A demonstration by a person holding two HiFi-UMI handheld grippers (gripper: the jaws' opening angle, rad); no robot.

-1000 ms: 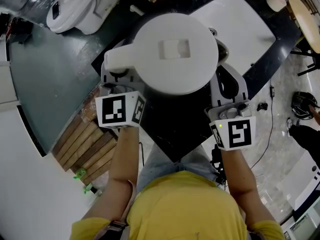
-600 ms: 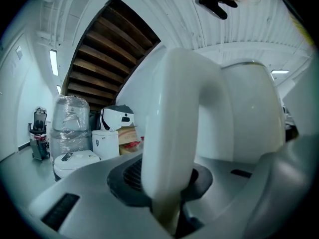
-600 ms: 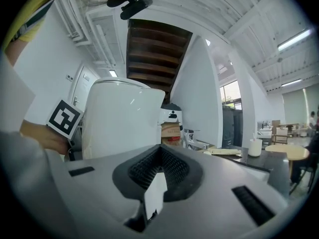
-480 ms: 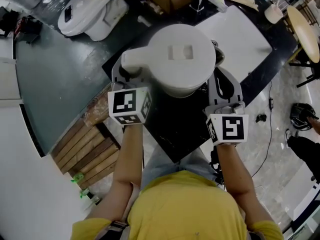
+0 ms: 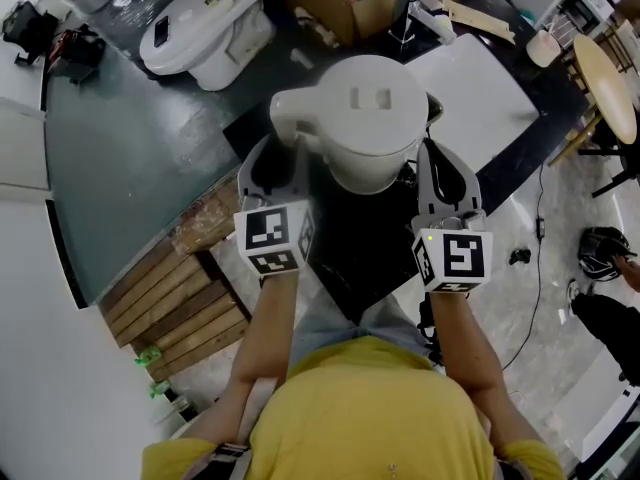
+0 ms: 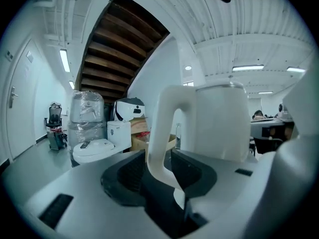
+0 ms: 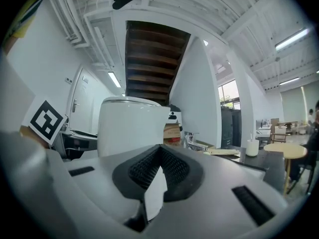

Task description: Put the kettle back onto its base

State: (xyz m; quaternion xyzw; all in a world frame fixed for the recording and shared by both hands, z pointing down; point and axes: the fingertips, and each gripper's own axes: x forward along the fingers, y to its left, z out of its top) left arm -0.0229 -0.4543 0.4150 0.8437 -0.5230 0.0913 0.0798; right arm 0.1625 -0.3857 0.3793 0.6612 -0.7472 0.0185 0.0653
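White kettle (image 5: pixel 375 108) held by its handle (image 6: pixel 162 133) in the clamped left gripper (image 5: pixel 285 153); right gripper (image 5: pixel 437 156) closed, empty, alongside.

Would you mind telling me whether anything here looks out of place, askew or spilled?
Nothing looks spilled or damaged. The kettle is upright, with its handle clamped in the jaws of the left gripper. The one oddity is a white toilet standing on the open floor beside the work table.

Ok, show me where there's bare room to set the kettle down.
Bare: the black counter between the left gripper and right gripper, and the white panel right of the kettle. Crowded behind the kettle, by the cardboard box.
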